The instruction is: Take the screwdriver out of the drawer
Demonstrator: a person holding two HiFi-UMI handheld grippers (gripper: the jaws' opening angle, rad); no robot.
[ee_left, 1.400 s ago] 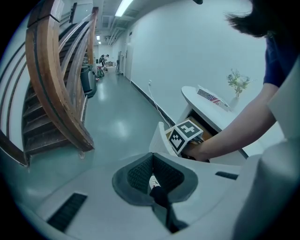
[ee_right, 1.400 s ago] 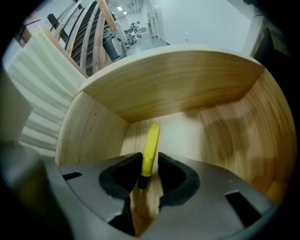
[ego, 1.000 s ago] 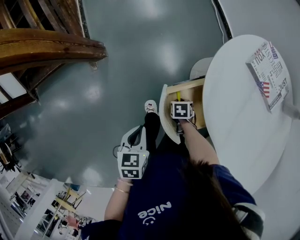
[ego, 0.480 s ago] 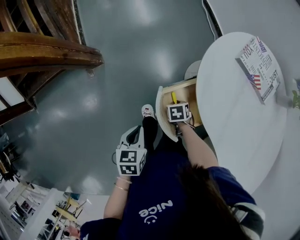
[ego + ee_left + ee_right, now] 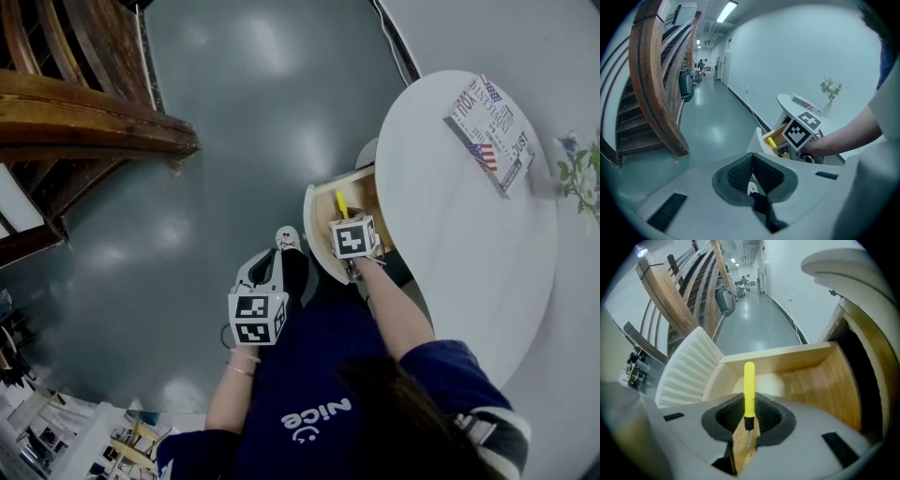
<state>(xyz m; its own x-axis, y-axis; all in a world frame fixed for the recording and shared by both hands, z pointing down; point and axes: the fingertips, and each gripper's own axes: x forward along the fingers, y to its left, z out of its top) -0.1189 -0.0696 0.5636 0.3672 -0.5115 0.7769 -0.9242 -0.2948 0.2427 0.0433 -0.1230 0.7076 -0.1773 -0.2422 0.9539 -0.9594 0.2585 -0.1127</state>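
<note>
Both clenched — right hand-held gripper (image 5: 747,405) on screwdriver (image 5: 749,383), left hand-held gripper (image 5: 752,164) empty; card (image 5: 487,131) reads "JUST".

The right hand-held gripper (image 5: 748,416) points down, clamping the screwdriver (image 5: 749,385); left hand-held gripper (image 5: 752,174), jaws together.

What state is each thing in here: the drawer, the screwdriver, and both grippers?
drawer: open.
screwdriver: gripped by its yellow handle, over the drawer.
right gripper: shut on the screwdriver.
left gripper: shut, empty, away from the drawer.
</note>
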